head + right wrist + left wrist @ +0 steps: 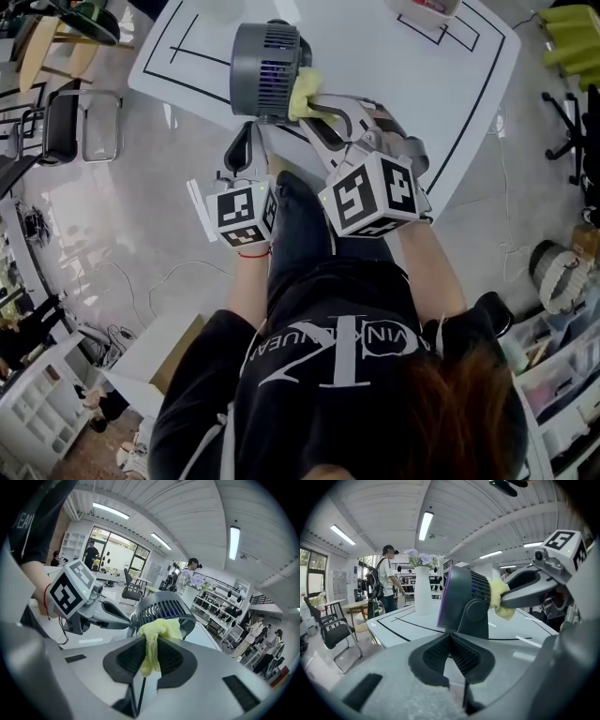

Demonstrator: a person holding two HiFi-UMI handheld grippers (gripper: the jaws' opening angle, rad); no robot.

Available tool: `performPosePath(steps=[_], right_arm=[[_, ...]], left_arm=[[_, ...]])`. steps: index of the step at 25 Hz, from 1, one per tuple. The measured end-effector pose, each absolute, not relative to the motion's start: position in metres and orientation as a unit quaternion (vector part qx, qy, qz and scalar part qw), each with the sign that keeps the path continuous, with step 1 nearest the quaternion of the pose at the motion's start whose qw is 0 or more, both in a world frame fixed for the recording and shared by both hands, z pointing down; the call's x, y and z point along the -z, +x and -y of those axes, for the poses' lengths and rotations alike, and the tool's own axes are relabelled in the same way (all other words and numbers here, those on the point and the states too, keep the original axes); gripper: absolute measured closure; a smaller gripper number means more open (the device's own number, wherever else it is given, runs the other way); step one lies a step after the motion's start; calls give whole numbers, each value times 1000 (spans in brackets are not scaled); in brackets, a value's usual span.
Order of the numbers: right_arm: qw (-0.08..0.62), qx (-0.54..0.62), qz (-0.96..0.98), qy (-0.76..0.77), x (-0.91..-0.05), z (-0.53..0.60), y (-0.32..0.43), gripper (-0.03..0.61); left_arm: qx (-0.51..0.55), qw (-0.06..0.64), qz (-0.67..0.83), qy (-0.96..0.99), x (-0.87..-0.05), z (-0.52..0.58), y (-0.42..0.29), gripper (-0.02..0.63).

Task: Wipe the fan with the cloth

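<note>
Now, fan (267, 70): standing near the white table (394, 75) edge.
Yellow cloth (303, 94): pressed against fan's side.
Right gripper (319, 108): pinching the cloth.
Left gripper (246, 136): jaws pressed together, empty, beside fan's base.

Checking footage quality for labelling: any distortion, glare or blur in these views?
Head view: even light, fan sharp. Left gripper view: fisheye bend, dark corners, ceiling lamp glaring. Right gripper view: same bend, windows washed out, cloth crisp.
</note>
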State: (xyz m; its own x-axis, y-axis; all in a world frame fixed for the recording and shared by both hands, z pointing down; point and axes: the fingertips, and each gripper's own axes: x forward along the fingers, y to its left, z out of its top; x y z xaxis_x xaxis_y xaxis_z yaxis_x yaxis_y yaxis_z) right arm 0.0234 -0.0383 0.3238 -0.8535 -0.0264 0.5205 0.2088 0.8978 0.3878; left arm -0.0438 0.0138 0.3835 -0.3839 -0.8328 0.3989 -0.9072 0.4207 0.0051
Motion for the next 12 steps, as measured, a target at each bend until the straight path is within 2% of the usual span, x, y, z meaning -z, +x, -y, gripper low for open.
performPosePath(steps=[12], right_arm=[[220,144,965,-1,-292,50,36,515]], left_arm=[[-109,154,817,545,-358,-15,-46,612]])
